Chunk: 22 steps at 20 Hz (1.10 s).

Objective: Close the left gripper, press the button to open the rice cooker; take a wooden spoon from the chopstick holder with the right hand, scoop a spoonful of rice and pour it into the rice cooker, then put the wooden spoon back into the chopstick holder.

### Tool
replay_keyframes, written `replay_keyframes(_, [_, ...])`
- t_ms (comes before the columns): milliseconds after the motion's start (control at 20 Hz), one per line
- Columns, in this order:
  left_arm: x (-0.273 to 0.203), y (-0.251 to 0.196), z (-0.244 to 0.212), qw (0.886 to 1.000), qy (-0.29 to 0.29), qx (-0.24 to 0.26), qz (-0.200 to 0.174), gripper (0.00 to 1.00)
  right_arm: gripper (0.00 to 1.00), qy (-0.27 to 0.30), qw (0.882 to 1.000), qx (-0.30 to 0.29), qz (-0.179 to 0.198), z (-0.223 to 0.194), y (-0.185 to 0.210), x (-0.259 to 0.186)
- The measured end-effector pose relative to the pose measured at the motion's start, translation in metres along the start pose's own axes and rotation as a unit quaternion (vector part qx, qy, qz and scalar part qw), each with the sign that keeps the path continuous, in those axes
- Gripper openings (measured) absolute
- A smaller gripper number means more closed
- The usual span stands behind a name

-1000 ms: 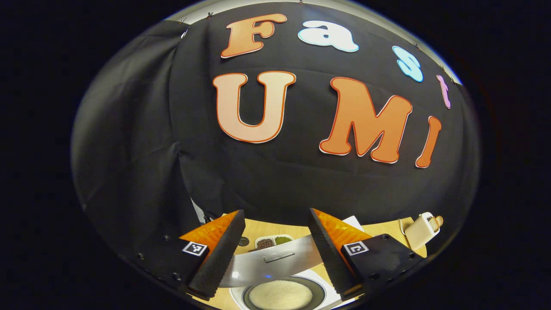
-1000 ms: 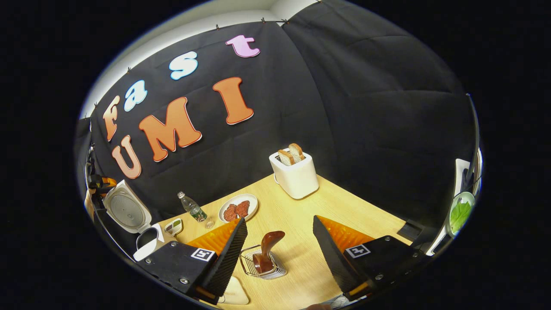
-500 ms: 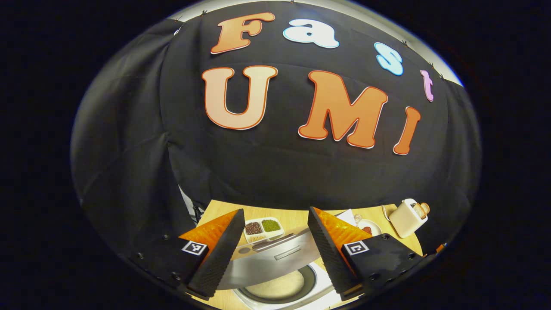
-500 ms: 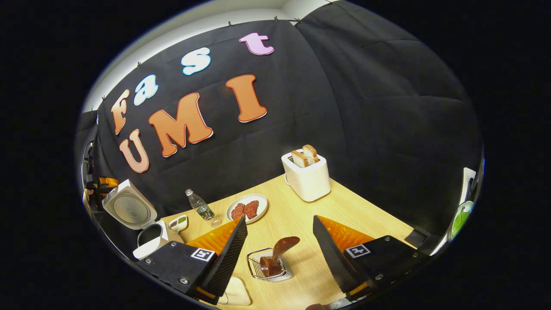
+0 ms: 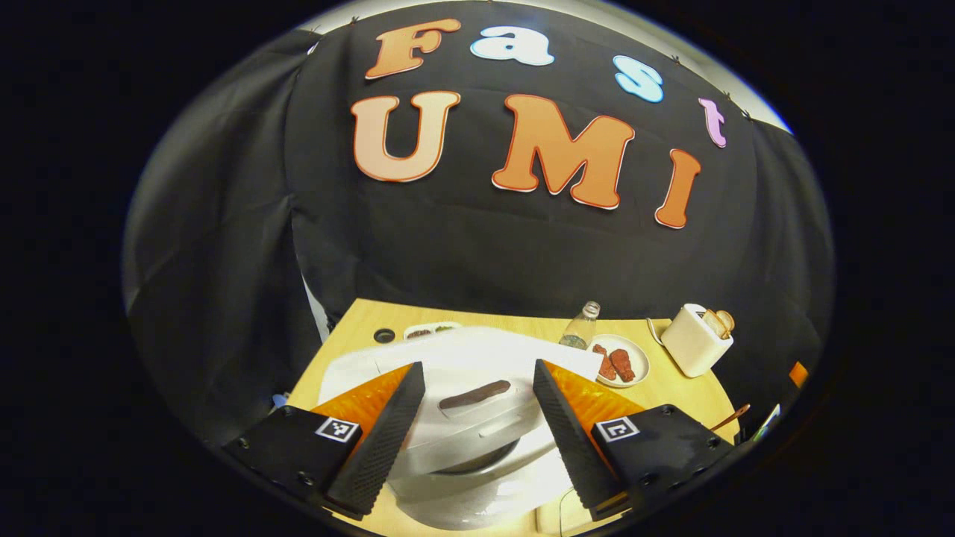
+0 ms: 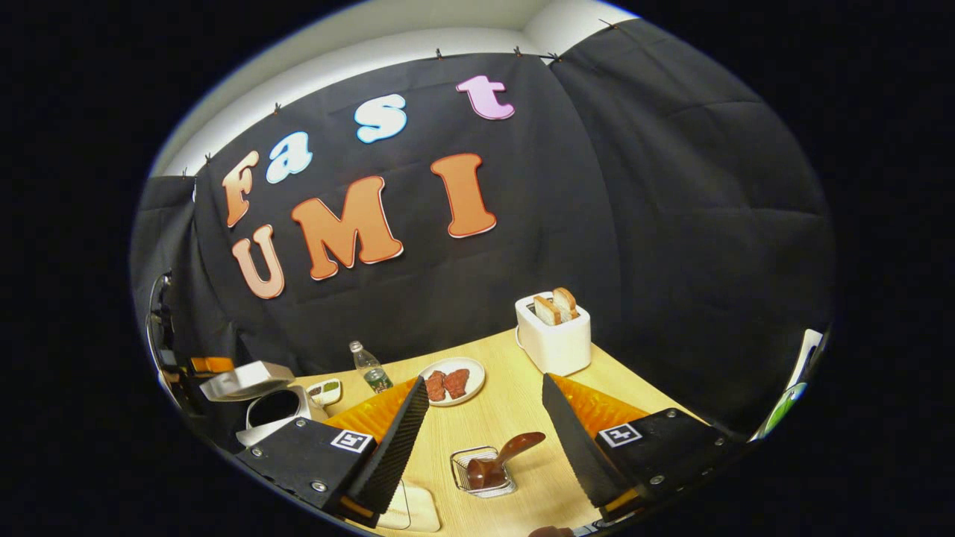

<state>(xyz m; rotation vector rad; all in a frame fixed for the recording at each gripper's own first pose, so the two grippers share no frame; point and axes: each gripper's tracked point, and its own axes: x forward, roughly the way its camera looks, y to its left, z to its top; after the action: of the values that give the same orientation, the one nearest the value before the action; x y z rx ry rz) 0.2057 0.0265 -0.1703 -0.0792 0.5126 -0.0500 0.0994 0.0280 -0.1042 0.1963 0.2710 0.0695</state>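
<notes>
At the far left of the right gripper view the cooker stands on the table with its lid tilted partway over the dark pot; if it drops further it would block any pour. To its right sit a small dish, a bottle and a plate. Low in the centre the right gripper has its fingers spread and empty, with the spoon leaning in the wire holder between them; coming in off-line could tip that light holder or knock the spoon out. A toaster stands at the right. In the left gripper view the left gripper hangs with fingers spread just above the lid; a bump could push the lid down.
</notes>
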Motion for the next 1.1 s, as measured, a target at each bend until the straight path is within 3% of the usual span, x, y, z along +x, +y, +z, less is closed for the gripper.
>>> replay_keyframes(100, [0.002, 0.0, -0.016, 1.0, -0.009, -0.013, 0.009, 0.99, 0.94, -0.002, 1.0, 0.009, 0.003, 0.001, -0.002, -0.006])
replay_keyframes(200, [0.003, 0.008, -0.033, 0.999, -0.007, 0.01, 0.033, 0.99, 0.94, 0.003, 1.0, 0.012, -0.001, -0.005, -0.008, -0.01])
replay_keyframes(450, [0.013, 0.005, -0.057, 0.998, 0.004, 0.032, 0.045, 1.0, 0.94, 0.019, 1.0, 0.019, -0.012, -0.019, -0.024, -0.017])
replay_keyframes(650, [0.026, 0.004, -0.093, 0.995, 0.057, 0.058, 0.053, 1.0, 0.94, 0.028, 0.999, 0.031, -0.017, -0.027, -0.029, -0.019])
replay_keyframes(700, [0.025, 0.003, -0.086, 0.995, 0.036, 0.071, 0.052, 1.0, 0.94, 0.028, 0.999, 0.033, -0.017, -0.027, -0.03, -0.02])
replay_keyframes(900, [0.038, 0.0, -0.091, 0.995, 0.062, 0.064, 0.045, 1.0, 0.94, 0.027, 0.999, 0.034, -0.023, -0.027, -0.036, -0.019])
replay_keyframes(1100, [0.041, 0.0, -0.079, 0.995, 0.04, 0.072, 0.048, 1.0, 0.94, 0.036, 0.998, 0.039, -0.024, -0.035, -0.039, -0.021])
